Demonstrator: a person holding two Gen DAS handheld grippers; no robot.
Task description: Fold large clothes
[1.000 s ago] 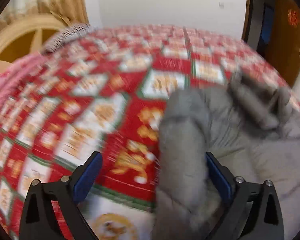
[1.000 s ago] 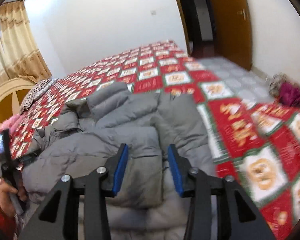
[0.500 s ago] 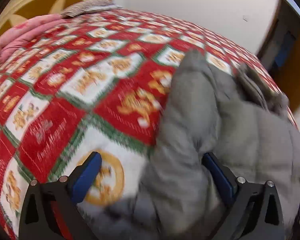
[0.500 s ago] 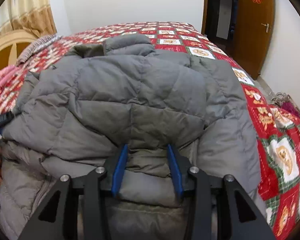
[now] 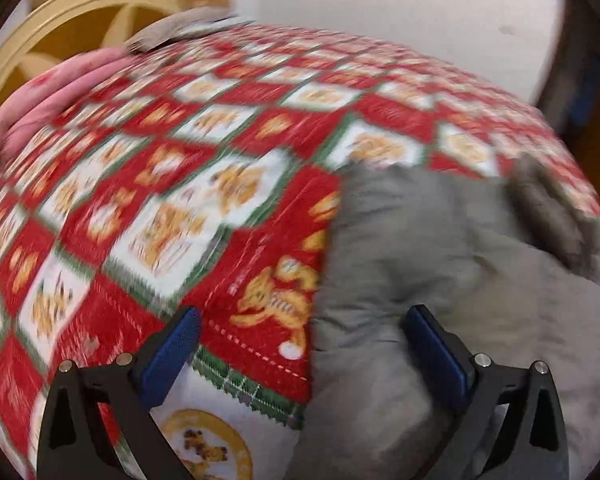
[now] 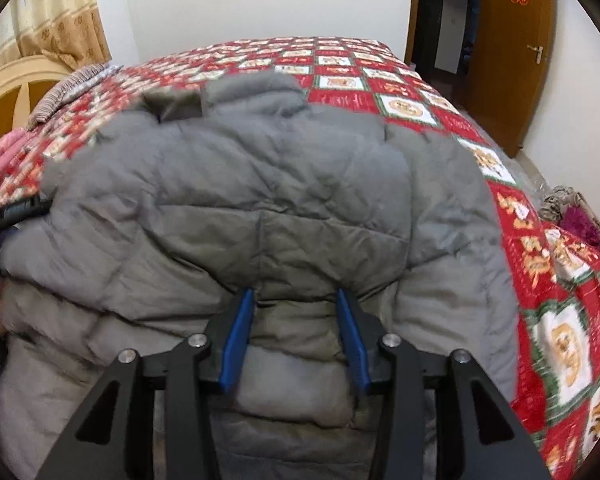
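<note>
So the bed [image 6: 380, 76] is mostly hidden under a grey jacket [image 6: 260, 184] lying across it. Right gripper [image 6: 296, 336] pinches a jacket fold. Left gripper [image 5: 300, 344] is spread wide over the jacket's edge – blurry, and its bottom's cut off.

The room was evenly and softly lit, with no glare or hard shadows. The left wrist view was smeared throughout by motion blur. The right wrist view was sharper, soft only toward its left side. Both bent strongly at the edges, with dark rounded corners.
</note>
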